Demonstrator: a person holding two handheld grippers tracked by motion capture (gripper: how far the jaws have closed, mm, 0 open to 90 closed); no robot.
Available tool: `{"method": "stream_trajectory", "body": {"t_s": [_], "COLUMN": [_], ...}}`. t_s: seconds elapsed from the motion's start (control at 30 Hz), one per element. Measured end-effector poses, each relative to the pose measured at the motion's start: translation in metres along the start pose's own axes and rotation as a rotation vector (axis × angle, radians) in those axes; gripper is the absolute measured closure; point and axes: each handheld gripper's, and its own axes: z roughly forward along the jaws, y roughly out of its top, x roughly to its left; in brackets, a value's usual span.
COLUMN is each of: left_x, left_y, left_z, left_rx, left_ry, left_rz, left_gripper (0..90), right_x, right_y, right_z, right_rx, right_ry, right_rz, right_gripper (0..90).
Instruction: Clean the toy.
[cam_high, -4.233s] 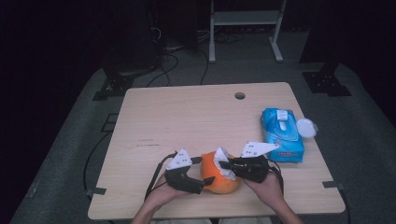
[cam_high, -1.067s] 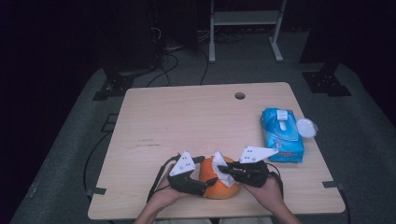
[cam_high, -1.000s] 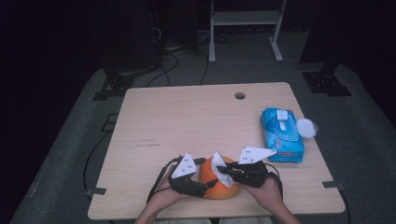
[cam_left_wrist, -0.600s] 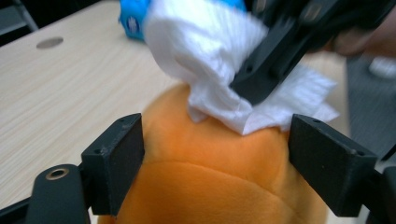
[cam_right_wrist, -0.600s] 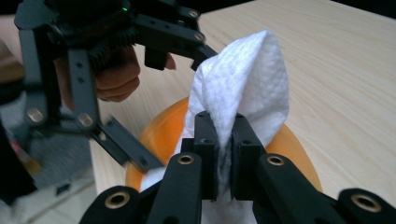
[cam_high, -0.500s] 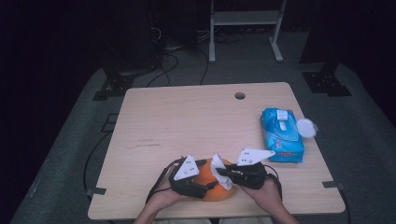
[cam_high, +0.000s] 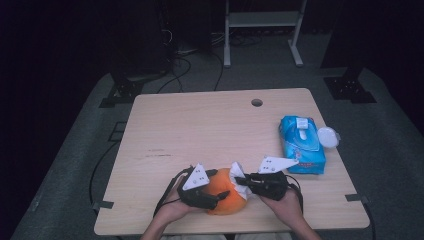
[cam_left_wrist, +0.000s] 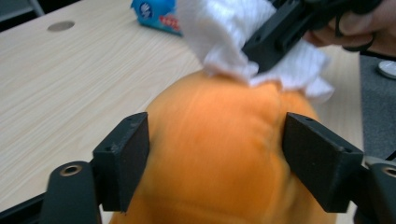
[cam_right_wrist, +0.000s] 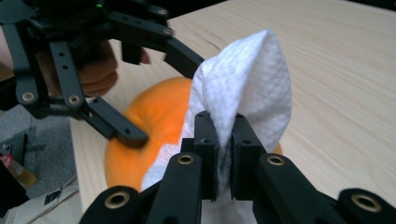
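The orange pumpkin (cam_high: 227, 192) is located at the near edge of the desk (cam_high: 200, 130), between both hands. It is clamped on its two sides by the jaws of the left gripper (cam_left_wrist: 219, 163). A white wipe (cam_right_wrist: 247, 88) is pinched between the closed jaws of the right gripper (cam_right_wrist: 224, 144) and pressed against the pumpkin top. A blue wipe pack (cam_high: 301, 142) lies at the right of the desk.

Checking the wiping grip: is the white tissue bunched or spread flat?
Bunched: the right tool pinches the tissue into a folded peak against the orange ball.
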Motion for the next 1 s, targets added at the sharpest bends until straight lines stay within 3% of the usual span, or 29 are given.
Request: {"method": "stream_trajectory", "body": {"t_s": [0.07, 0.17, 0.27, 0.33, 0.37, 0.47, 0.5, 0.53, 0.57, 0.6, 0.63, 0.7, 0.77, 0.87, 0.93, 1.0], "left_x": [0.004, 0.009, 0.01, 0.013, 0.014, 0.013, 0.013, 0.014, 0.015, 0.015, 0.016, 0.015, 0.016, 0.017, 0.018, 0.018], "left_y": [-0.003, -0.007, -0.008, -0.01, -0.011, -0.011, -0.011, -0.011, -0.012, -0.013, -0.013, -0.012, -0.013, -0.014, -0.015, -0.015], "left_z": [-0.001, -0.004, -0.005, -0.006, -0.006, -0.008, -0.008, -0.008, -0.008, -0.008, -0.008, -0.008, -0.008, -0.009, -0.01, -0.01], "left_rx": [0.013, 0.015, 0.023, 0.024, 0.027, 0.026, 0.027, 0.028, 0.027, 0.023, 0.022, 0.024, 0.018, 0.016, 0.015, 0.011], "left_ry": [0.005, 0.007, 0.014, 0.009, 0.007, 0.006, 0.007, 0.006, 0.005, 0.003, 0.001, 0.003, 0.001, -0.004, -0.006, -0.004], "left_rz": [-0.02, -0.047, -0.052, -0.062, -0.061, -0.061, -0.061, -0.064, -0.068, -0.073, -0.073, -0.067, -0.07, -0.081, -0.082, -0.085], "left_gripper": [26.0, 26.1, 26.4, 26.8, 27.4, 27.9, 28.0, 28.3, 28.3, 28.3, 28.3, 28.2, 28.2, 28.2, 28.2, 28.2], "right_x": [-0.009, -0.013, -0.007, 0.001, 0.004, 0.0, -0.005, -0.012, -0.012, -0.016, -0.021, -0.026, -0.023, -0.013, -0.01, -0.015], "right_y": [-0.006, -0.009, -0.004, 0.001, 0.003, -0.002, -0.004, -0.009, -0.009, -0.012, -0.018, -0.021, -0.015, -0.004, -0.004, -0.011], "right_z": [0.0, -0.001, -0.002, -0.001, 0.001, 0.004, 0.003, 0.003, 0.003, 0.003, 0.004, 0.003, 0.0, -0.004, -0.002, 0.002], "right_rx": [0.019, 0.025, 0.002, -0.021, -0.017, -0.006, -0.002, 0.017, 0.017, 0.037, 0.048, 0.043, 0.028, -0.022, -0.015, 0.004], "right_ry": [-0.03, -0.031, -0.01, 0.032, 0.031, 0.029, 0.026, -0.012, -0.012, -0.043, -0.053, -0.039, -0.04, 0.016, 0.019, 0.02], "right_rz": [0.016, 0.042, 0.038, 0.017, 0.002, 0.016, 0.03, 0.034, 0.034, 0.028, 0.053, 0.087, 0.074, 0.052, 0.031, 0.057], "right_gripper": [82.8, 82.7, 82.7, 82.7, 82.7, 82.7, 82.7, 82.7, 82.7, 82.7, 82.7, 82.7, 82.7, 82.6, 82.6, 82.5]}}
